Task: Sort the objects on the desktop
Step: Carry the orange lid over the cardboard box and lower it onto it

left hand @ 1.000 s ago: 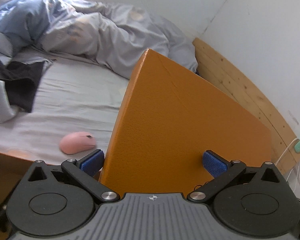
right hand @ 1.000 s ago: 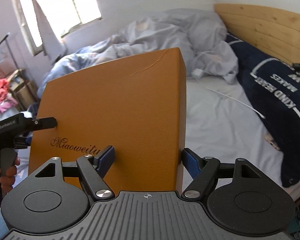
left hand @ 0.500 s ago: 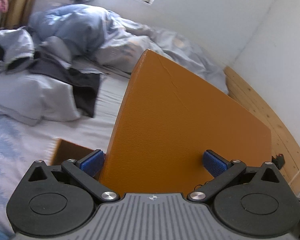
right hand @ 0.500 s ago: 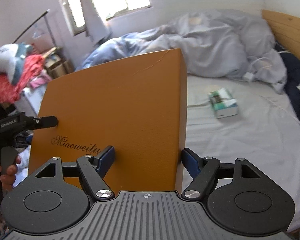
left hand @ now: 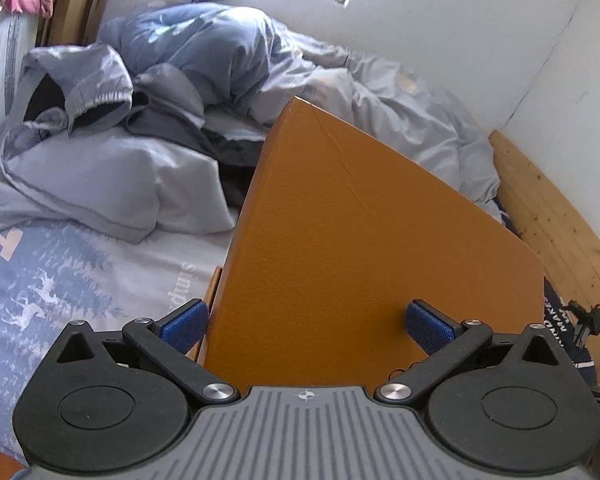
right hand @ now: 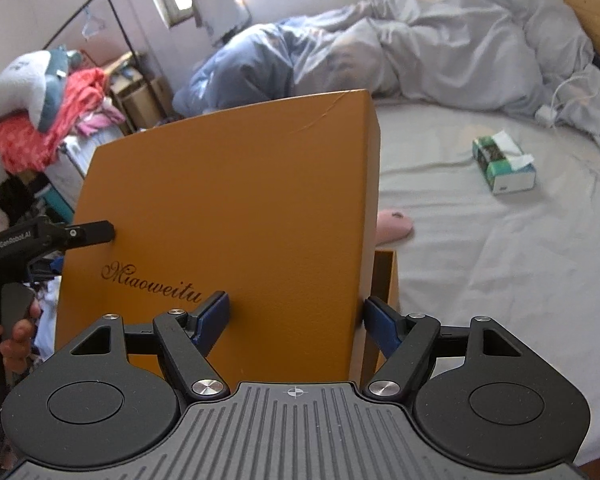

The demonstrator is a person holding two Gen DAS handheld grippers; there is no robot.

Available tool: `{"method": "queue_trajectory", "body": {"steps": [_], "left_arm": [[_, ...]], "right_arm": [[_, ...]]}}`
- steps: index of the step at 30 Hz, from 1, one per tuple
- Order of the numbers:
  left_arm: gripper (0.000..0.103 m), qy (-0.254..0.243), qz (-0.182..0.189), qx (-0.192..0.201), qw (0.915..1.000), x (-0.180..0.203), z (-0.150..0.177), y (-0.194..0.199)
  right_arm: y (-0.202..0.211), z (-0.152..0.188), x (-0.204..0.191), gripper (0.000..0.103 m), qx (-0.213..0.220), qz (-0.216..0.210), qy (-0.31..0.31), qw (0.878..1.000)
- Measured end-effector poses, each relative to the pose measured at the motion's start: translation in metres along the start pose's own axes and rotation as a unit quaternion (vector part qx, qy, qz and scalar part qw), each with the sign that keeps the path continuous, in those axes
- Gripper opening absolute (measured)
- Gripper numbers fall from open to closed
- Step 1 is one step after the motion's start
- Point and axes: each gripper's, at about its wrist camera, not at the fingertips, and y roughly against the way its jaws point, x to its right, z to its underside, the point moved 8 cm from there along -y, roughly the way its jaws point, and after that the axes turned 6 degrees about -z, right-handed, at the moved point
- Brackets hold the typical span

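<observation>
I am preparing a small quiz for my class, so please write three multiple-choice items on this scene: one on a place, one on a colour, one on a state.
1. Where does the pink mouse lie?
A. on the bed sheet, just right of the orange lid
B. on the tissue box
C. inside the orange box

2. What colour are the pads of the right tongs?
A. red
B. blue
C. green

3. How is the orange lid held?
A. lying free on the bed
B. by the right tongs alone
C. by both tongs, the left tongs too

Key: 1 A, it rests on the sheet past the lid's edge. 2 B, a blue pad presses the lid. 3 C, each wrist view shows pads on both of the lid's faces.
</observation>
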Motion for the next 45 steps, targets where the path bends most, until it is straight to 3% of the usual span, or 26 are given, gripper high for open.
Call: {"method": "queue_trajectory", "body": {"steps": [23,31,45], "left_arm": [[0.103,-0.007,-0.025,-0.073,0.9970,-0.033,0.039,-0.060],[0.103,-0.022,-0.031,-0.066,0.9971,-0.035,0.040,-0.054],[0.103,-0.053,-0.043,-0.028,0.9973,-0.026,0.038,-0.002]], "right_arm": [[-0.072,0.026,0.025,0.077,-0.082,0.020,-0.014,0.996],[-0.065,0.022,0.021,0.081,-0.070,0.001,-0.009,0.998],[-0.033,0.019,0.018,0.083,-0.045,-0.004,-0.005,0.999]]}}
